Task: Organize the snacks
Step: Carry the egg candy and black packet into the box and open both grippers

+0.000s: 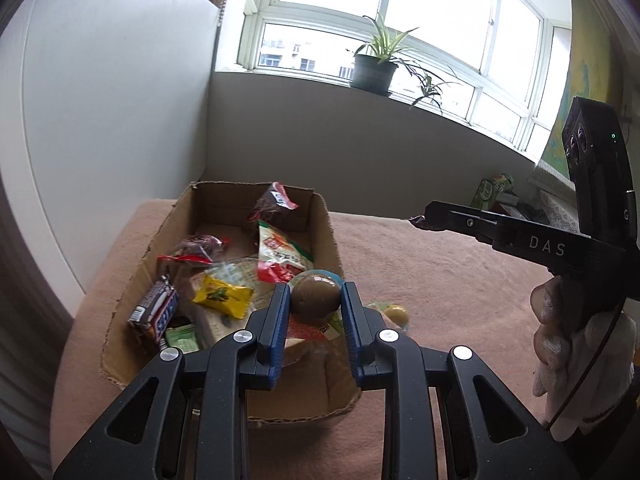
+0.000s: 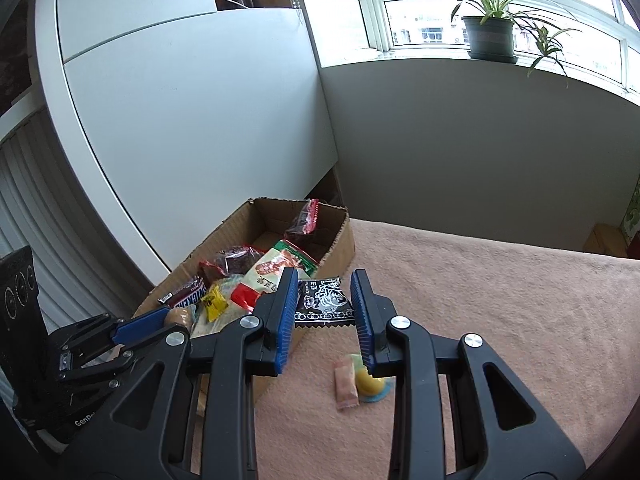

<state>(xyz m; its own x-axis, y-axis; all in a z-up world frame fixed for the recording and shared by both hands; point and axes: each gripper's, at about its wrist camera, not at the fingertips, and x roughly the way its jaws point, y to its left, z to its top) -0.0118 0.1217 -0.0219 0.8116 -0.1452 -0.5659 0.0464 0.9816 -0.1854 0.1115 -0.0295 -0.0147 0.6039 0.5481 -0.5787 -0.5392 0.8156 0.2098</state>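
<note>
My left gripper (image 1: 315,300) is shut on a brown egg-shaped snack (image 1: 314,295) and holds it over the near right part of the cardboard box (image 1: 120,312). The box holds several packets, among them a Snickers bar (image 1: 158,314) and a yellow candy (image 1: 222,296). My right gripper (image 2: 325,304) is shut on a black snack packet (image 2: 325,305), held above the pink cloth just right of the box (image 2: 340,248). On the cloth lie a yellow jelly cup (image 2: 369,380) and a pink candy (image 2: 346,385); the cup also shows in the left wrist view (image 1: 397,314).
The box stands on a surface covered by pink cloth (image 2: 500,320), against a white cabinet (image 2: 200,120) on the left. A grey wall and a window sill with a potted plant (image 1: 374,68) lie behind. A green carton (image 1: 490,192) stands far right.
</note>
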